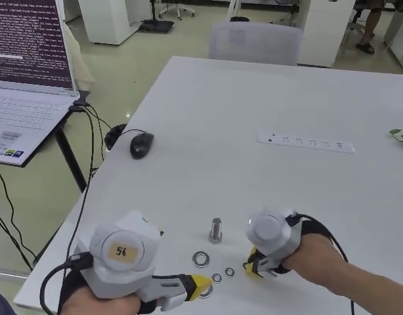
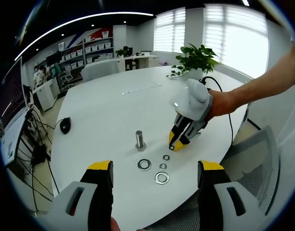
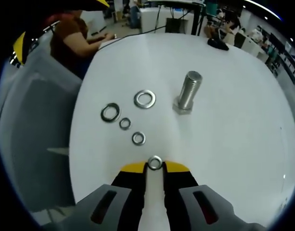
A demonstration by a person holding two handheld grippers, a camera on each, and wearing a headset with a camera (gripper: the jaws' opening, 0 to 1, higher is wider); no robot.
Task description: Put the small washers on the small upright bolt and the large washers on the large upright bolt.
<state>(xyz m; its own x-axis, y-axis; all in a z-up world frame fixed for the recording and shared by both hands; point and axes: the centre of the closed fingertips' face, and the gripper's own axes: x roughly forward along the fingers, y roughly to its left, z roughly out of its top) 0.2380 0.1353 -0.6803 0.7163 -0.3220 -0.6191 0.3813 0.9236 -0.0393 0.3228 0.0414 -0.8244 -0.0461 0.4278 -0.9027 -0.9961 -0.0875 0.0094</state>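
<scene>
Head view: the left gripper (image 1: 201, 285), with a sticker (image 1: 121, 251) reading "56" on its housing, rests low beside the loose washers (image 1: 201, 259), and the right gripper (image 1: 253, 268) is just right of the upright bolt (image 1: 215, 230); text on the laptop (image 1: 24, 79) is too small to read. Left gripper view: its own jaws stand wide apart, holding nothing. Right gripper view: the jaws are pinched together on a small washer (image 3: 154, 163) by its rim, a thin hold it could twist or drop from, and this thick bolt may be too wide for its hole.
</scene>
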